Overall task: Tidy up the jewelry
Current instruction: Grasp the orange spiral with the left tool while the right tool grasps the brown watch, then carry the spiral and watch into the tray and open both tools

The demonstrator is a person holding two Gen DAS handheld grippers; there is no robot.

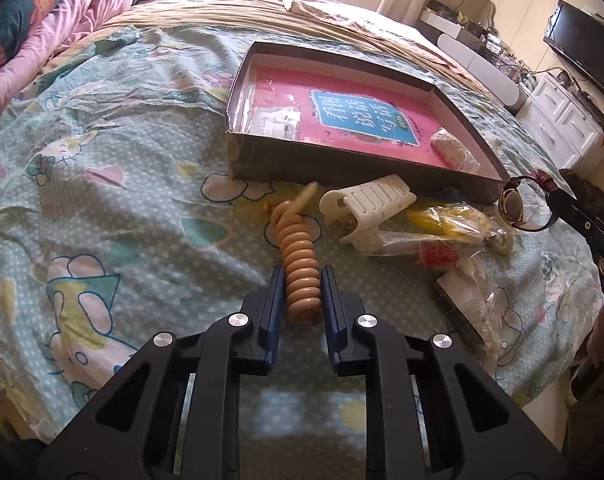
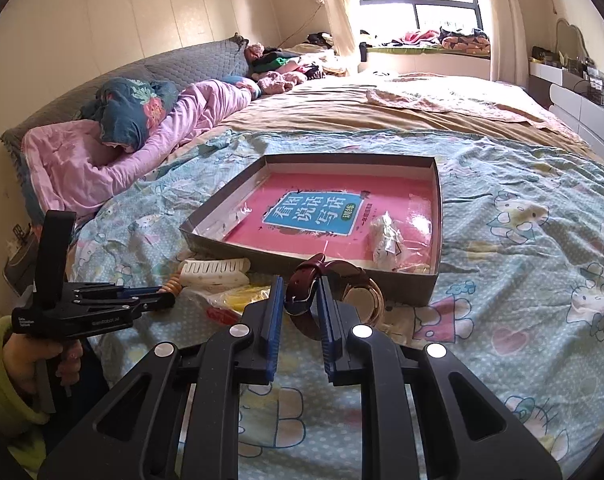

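Observation:
A tan spiral coil band (image 1: pixel 300 256) lies on the patterned bedsheet, and my left gripper (image 1: pixel 302 270) is shut on its near end. In the right wrist view the left gripper (image 2: pixel 170 300) shows at the left, pinching that coil (image 2: pixel 173 285). My right gripper (image 2: pixel 300 284) is shut on the dark red strap of a watch (image 2: pixel 302 292), whose gold-rimmed case (image 2: pixel 361 296) hangs just right of the jaws. From the left wrist view the watch (image 1: pixel 513 204) is raised off the sheet at the right. Behind both stands a shallow dark box (image 1: pixel 341 168) with a pink book (image 1: pixel 361 112) inside.
A white hair claw (image 1: pixel 365 204) and clear bags with yellow and red items (image 1: pixel 445 224) lie in front of the box. A small bagged piece (image 2: pixel 385 240) rests in the box's near corner. Pink bedding (image 2: pixel 102 152) is piled at the left; white drawers (image 1: pixel 561 120) stand beyond the bed.

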